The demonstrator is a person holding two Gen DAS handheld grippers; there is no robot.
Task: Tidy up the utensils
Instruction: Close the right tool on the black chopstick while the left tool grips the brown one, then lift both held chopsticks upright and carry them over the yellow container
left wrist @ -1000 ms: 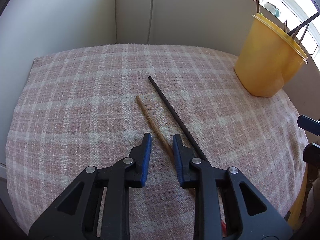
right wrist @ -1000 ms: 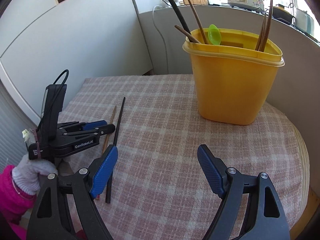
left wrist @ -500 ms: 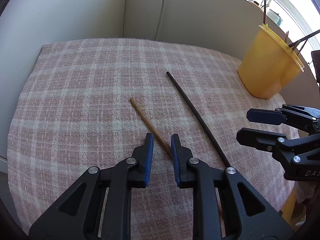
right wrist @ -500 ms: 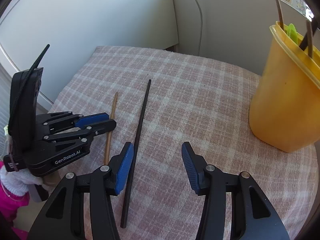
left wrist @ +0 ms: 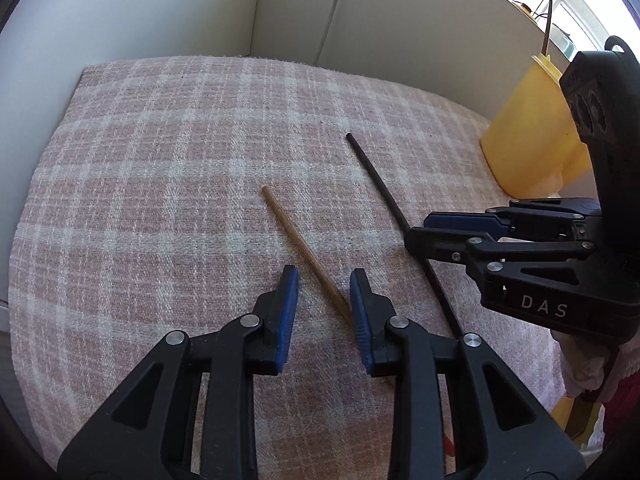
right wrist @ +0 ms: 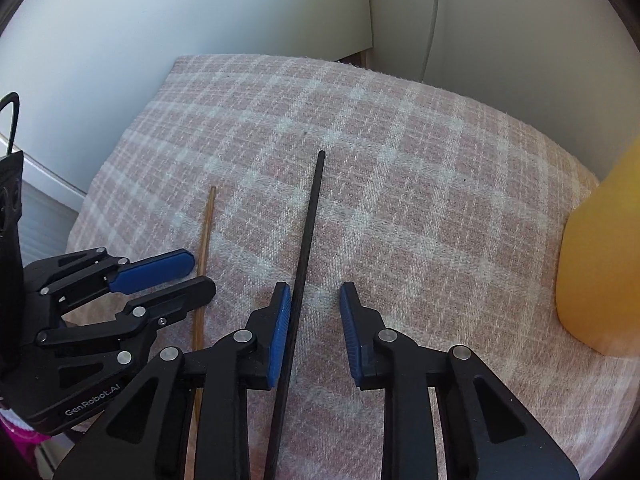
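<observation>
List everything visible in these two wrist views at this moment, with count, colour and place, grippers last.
brown chopstick: 1, wooden brown, flat on the cloth, near end between the left gripper's fingers
black chopstick: 1, black, flat on the cloth, passing between the right gripper's fingers
yellow container: 1, yellow, far right of the cloth, a stick poking out
checked cloth: 1, pink and white, covering the table
wall cable: 1, pale, on the back wall
left gripper: 1, black with blue pads, open
right gripper: 1, black with blue pads, open
</observation>
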